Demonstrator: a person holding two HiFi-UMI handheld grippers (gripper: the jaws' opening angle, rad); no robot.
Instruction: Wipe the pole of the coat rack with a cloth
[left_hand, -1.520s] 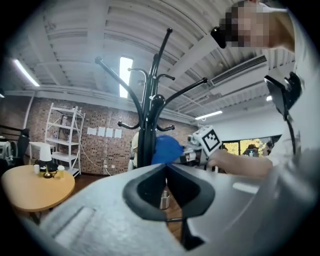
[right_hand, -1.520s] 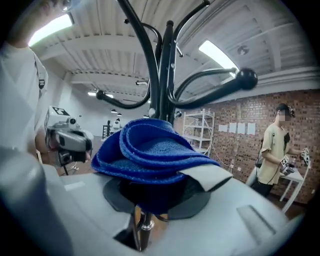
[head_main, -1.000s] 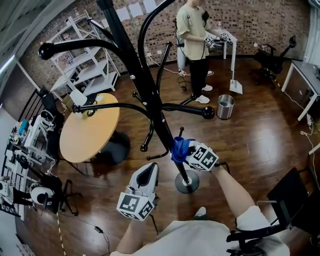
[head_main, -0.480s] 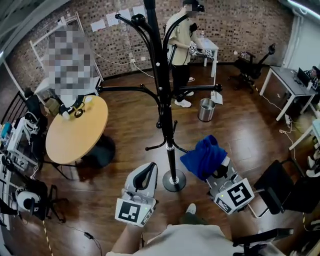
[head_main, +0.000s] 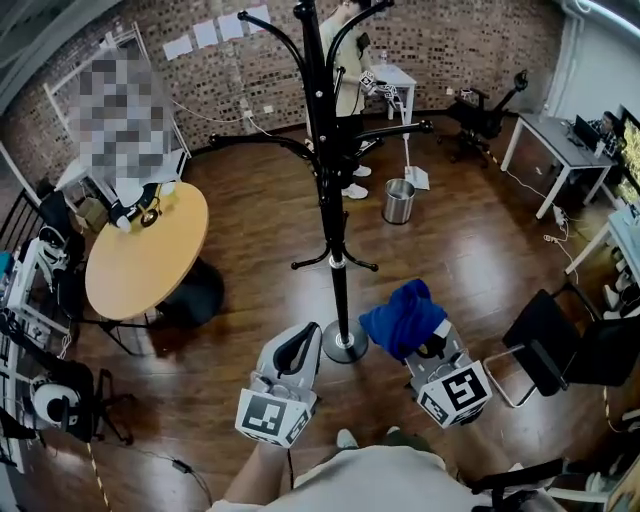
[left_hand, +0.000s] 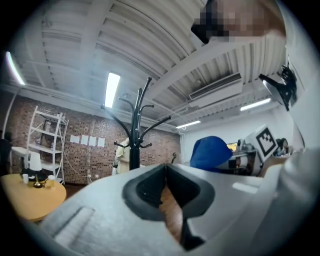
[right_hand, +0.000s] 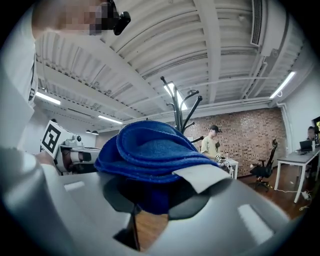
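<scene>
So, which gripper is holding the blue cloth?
The right gripper: its jaws are shut on the blue cloth. The left gripper is shut and empty.

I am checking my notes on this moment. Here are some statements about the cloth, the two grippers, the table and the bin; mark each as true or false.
1. The right gripper is shut on the blue cloth. True.
2. The blue cloth is pressed against the pole. False: in the head view it is apart from the pole, to its right, near the base.
3. The left gripper has its jaws together with nothing between them. True.
4. The round table stands to the right of the pole in the head view. False: it stands to the left.
5. The metal bin stands upright on the floor. True.
</scene>
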